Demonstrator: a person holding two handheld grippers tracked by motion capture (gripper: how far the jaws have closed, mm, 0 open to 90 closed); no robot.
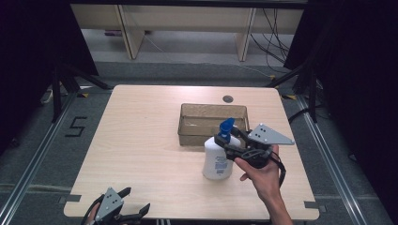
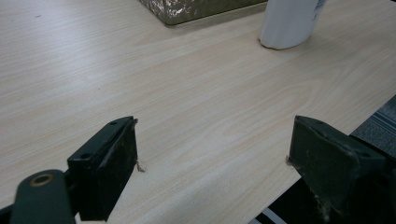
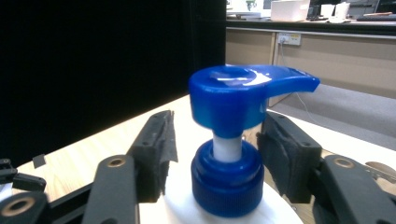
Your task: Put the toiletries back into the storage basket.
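A white pump bottle (image 1: 217, 161) with a blue pump head (image 1: 226, 127) stands upright on the wooden table (image 1: 141, 140), just in front of a clear brownish box (image 1: 213, 107). My right gripper (image 1: 228, 140) reaches in from the right and is open, with one jaw on each side of the bottle's neck. In the right gripper view the blue collar (image 3: 226, 179) sits between the pads (image 3: 159, 154), with a small gap on the left side. My left gripper (image 1: 136, 198) hovers open at the table's front left edge, holding nothing. Its own view shows the bottle's base (image 2: 289, 23) far ahead.
The box looks empty and lies behind the bottle, its corner (image 2: 187, 9) visible from the left gripper. A round cable hole (image 1: 228, 99) sits at the table's far edge. Bare wood stretches across the left half. Dark curtains and floor rails flank the table.
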